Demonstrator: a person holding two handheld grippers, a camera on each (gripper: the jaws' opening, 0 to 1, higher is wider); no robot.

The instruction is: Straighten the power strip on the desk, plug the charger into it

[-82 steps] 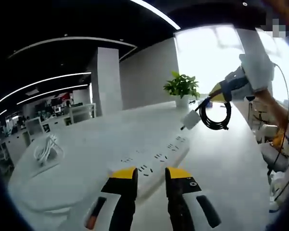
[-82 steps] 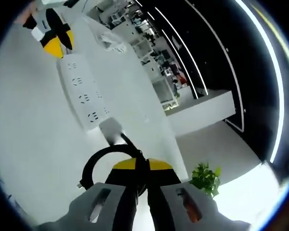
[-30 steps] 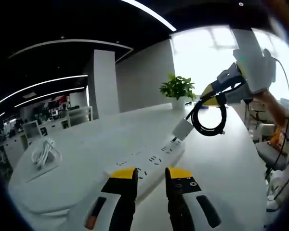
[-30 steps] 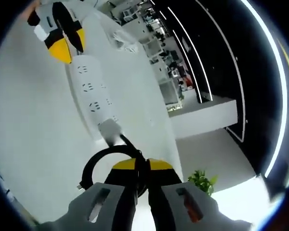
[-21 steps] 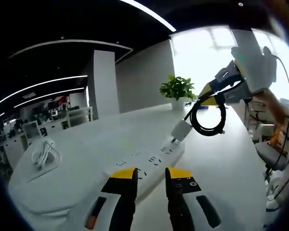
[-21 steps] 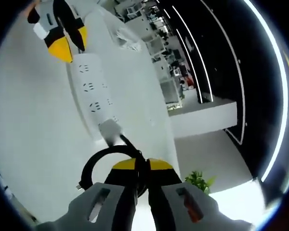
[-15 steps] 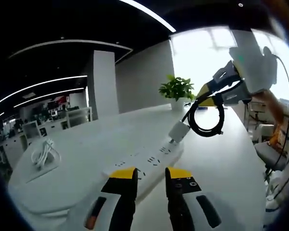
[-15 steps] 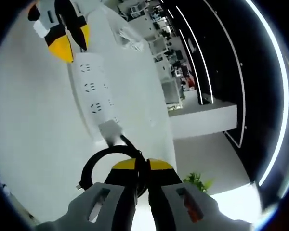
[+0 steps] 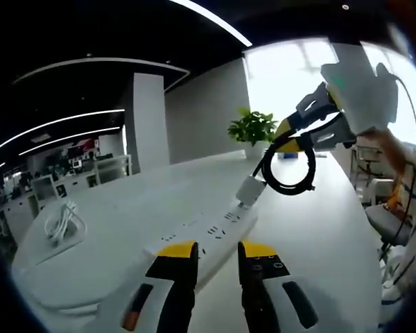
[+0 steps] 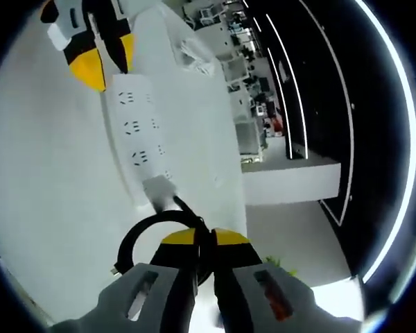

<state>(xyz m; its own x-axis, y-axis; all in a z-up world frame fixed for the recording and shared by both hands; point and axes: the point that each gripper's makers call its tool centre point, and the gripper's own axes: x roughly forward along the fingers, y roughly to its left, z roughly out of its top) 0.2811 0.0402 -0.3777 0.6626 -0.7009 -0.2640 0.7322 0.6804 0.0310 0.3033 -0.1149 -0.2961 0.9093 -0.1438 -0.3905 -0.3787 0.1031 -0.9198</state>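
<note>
Item count: one white power strip (image 9: 206, 239), one white charger (image 9: 249, 190) with coiled black cable (image 9: 286, 166), one potted plant (image 9: 253, 130), one white cable bundle (image 9: 62, 225), two grippers.

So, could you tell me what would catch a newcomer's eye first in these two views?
Probably the right gripper, shut on a coiled black cable whose white charger hangs at the far end of the power strip. Next, the left gripper with its yellow-tipped jaws astride the strip's near end on the white desk. A green potted plant stands against the bright window behind.
</note>
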